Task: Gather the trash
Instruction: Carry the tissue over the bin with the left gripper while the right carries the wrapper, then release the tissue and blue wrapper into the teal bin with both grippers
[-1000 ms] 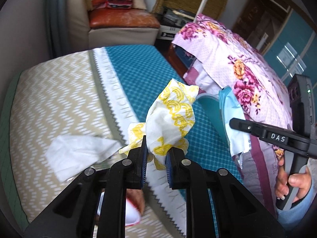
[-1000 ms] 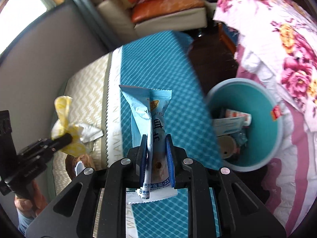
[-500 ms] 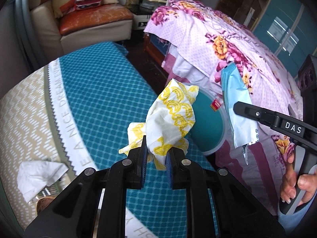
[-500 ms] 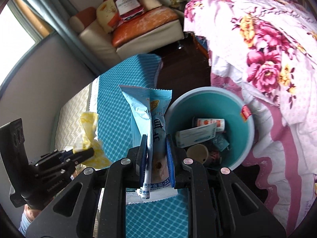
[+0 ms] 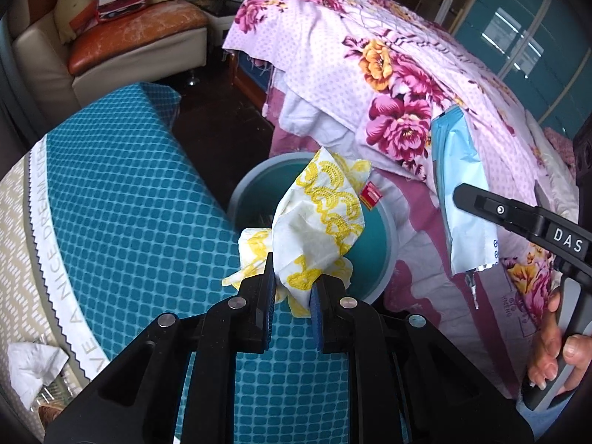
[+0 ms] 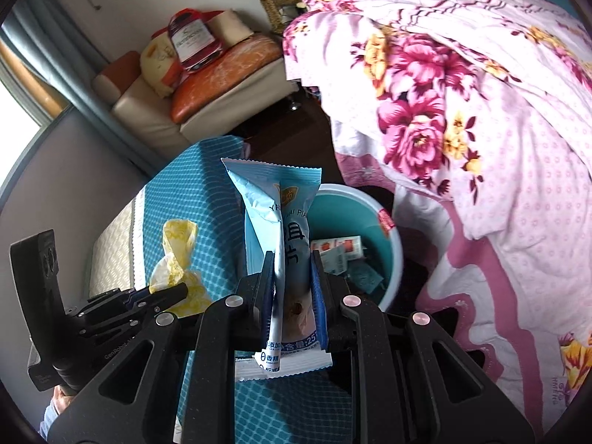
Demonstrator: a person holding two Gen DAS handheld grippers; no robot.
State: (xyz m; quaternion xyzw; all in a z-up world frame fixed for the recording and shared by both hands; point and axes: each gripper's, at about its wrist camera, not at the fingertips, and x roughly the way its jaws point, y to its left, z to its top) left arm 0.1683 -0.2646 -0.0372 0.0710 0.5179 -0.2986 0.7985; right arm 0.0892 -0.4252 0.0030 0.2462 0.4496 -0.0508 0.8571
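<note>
Between the left tool's (image 5: 292,290) two black fingers sits a crumpled white napkin with yellow print (image 5: 318,222), pinched tight at its lower end, jaws nearly closed on it, the loose upper part sticking up in front of the camera. Right tool (image 6: 292,288) likewise clamped almost closed on a light-blue plastic snack wrapper (image 6: 277,222), gripped around the middle, with the torn bottom flap hanging below the pads. Just past both tools: round teal plastic bin (image 6: 392,259) on the dark floor, wedged between the bench with teal checked cloth (image 5: 122,203) and the bed under a pink floral quilt (image 5: 388,85); cartons and other packaging already inside. Judging from both views, the napkin lines up over the bin's near rim, and the wrapper is near the rim too but looks not fully above the opening, so the drop is not due yet. Risks: letting go early puts the napkin on the bench edge or the floor gap; light paper and foil can drift or cling to a pad when the jaws open; the wrapper's long tail may catch the rim and hang outside. Both tools are close together, so a clash over the bin is possible. One more white crumpled tissue (image 5: 33,366) is on the beige end of the bench, uncollected.
</note>
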